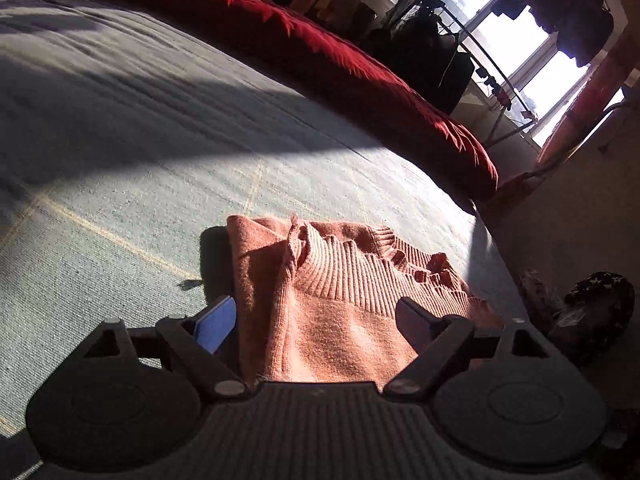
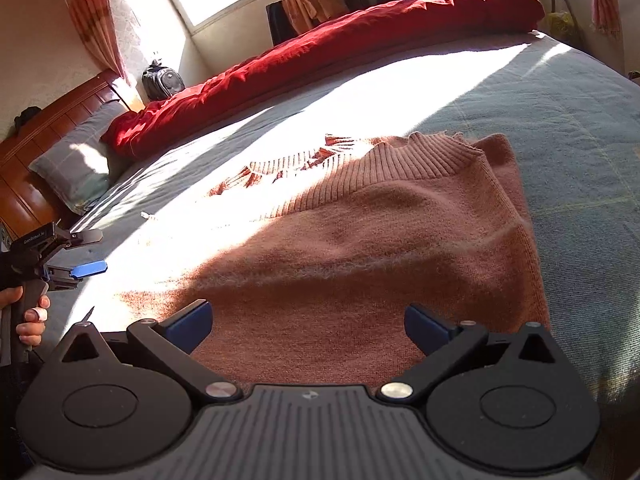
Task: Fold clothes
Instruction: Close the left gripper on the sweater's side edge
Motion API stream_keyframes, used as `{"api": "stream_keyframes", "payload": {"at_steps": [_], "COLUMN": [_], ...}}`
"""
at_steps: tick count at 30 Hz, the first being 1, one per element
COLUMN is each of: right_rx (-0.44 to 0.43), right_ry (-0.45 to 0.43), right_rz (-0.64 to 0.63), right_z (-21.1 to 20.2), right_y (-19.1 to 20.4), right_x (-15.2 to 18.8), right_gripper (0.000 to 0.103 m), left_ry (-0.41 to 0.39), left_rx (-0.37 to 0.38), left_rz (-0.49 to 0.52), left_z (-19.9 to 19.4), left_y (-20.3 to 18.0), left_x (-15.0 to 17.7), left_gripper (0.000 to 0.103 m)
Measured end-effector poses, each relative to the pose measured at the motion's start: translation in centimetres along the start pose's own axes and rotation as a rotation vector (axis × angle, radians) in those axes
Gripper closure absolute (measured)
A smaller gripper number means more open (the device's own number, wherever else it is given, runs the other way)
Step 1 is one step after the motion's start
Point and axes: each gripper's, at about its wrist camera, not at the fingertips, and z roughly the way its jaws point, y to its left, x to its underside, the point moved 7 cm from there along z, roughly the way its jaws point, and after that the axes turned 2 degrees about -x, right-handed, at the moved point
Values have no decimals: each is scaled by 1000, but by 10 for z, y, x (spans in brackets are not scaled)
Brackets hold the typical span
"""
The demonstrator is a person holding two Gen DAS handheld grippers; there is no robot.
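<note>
We record the bed (image 2: 560,120) first: its grey-blue checked cover fills most of both views, with a broad band of sunlight crossing the middle of the right wrist frame. A red duvet (image 2: 360,36) lies bunched along the far edge of the bed, running from the upper right of that frame down to the left; in the left wrist view it crosses the upper centre. A grey pillow (image 2: 76,160) sits at the left of the right wrist frame against a wooden headboard (image 2: 36,128). A window (image 1: 516,40) glows in the upper right of the left wrist frame, dark garments hanging before it.

The salmon-pink sweater (image 2: 380,232) lies flat on the cover in the lower centre of both frames, ribbed collar toward the far side, one edge folded over on the right of the right wrist view.

We note the right gripper (image 2: 308,326) at the bottom of its own frame, jaws spread wide over the near part of the sweater, pads not pressing the knit. The left gripper (image 1: 316,320) is likewise spread, one blue pad beside the sweater's left edge, the other over the fabric; nothing is pinched. In the right wrist view it appears at the left edge, held by a hand (image 2: 30,320), off the sweater.
</note>
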Motion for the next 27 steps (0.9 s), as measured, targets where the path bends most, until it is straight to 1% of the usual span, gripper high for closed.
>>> {"api": "stream_keyframes", "payload": {"at_steps": [2, 4, 6, 9, 10, 11, 14, 20, 23, 27], "right_rx": [-7, -2, 5, 15, 19, 22, 16, 37, 42, 51], "right_ry": [4, 12, 18, 22, 24, 27, 38, 43, 44, 51], "right_rz": [-5, -15, -21, -26, -24, -22, -9, -21, -22, -30], "right_z": [2, 5, 7, 10, 11, 13, 18, 22, 23, 27], "right_y": [4, 7, 8, 8, 8, 8, 9, 14, 14, 15], "right_x": [-1, -1, -2, -3, -4, -4, -5, -6, -7, -8], "right_gripper": [0, 0, 0, 0, 0, 0, 0, 0, 0, 0], "left_ry": [31, 49, 64, 101, 124, 135, 160, 192, 201, 234], "left_rx": [23, 41, 65, 131, 151, 155, 159, 184, 205, 264], "left_rz": [-65, -97, -116, -132, -128, -124, -113, -112, -94, -61], "left_z": [7, 15, 23, 33, 39, 45, 63, 102, 103, 86], "left_y": [15, 23, 26, 24, 22, 21, 20, 12, 7, 3], "left_x": [4, 8, 10, 8, 7, 4, -6, -30, -27, -7], "left_gripper": [29, 29, 29, 29, 29, 29, 29, 29, 29, 30]}}
